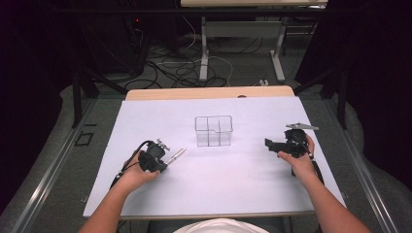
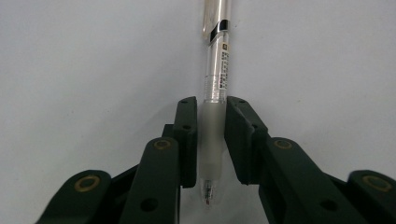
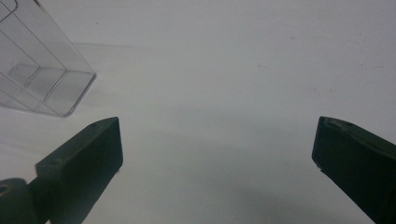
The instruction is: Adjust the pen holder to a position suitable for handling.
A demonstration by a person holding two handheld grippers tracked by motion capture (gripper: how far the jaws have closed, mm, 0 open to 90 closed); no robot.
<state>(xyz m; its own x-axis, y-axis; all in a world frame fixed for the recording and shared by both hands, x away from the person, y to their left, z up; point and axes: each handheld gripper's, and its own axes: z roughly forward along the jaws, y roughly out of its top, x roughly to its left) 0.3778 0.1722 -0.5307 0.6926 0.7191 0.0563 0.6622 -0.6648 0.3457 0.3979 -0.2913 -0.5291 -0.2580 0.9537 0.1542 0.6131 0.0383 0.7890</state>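
Observation:
A clear pen (image 2: 218,56) with a frosted grip and a black band lies on the white sheet, its tip pointing back toward the camera. My left gripper (image 2: 212,102) is shut on the pen's frosted grip. In the high view the pen (image 1: 177,154) sticks out to the upper right from the left gripper (image 1: 166,161) at the left of the table. My right gripper (image 1: 268,143) is held at the right, pointing left toward a clear divided box (image 1: 214,130). In its own view the right gripper (image 3: 218,126) stands wide open with nothing between its jaws, and the box (image 3: 37,79) sits at upper left.
The table is covered by a white sheet (image 1: 243,184), with a wooden edge (image 1: 209,92) at the far side. Beyond it are cables and table legs on the floor (image 1: 194,68). The person's forearms come in from the bottom.

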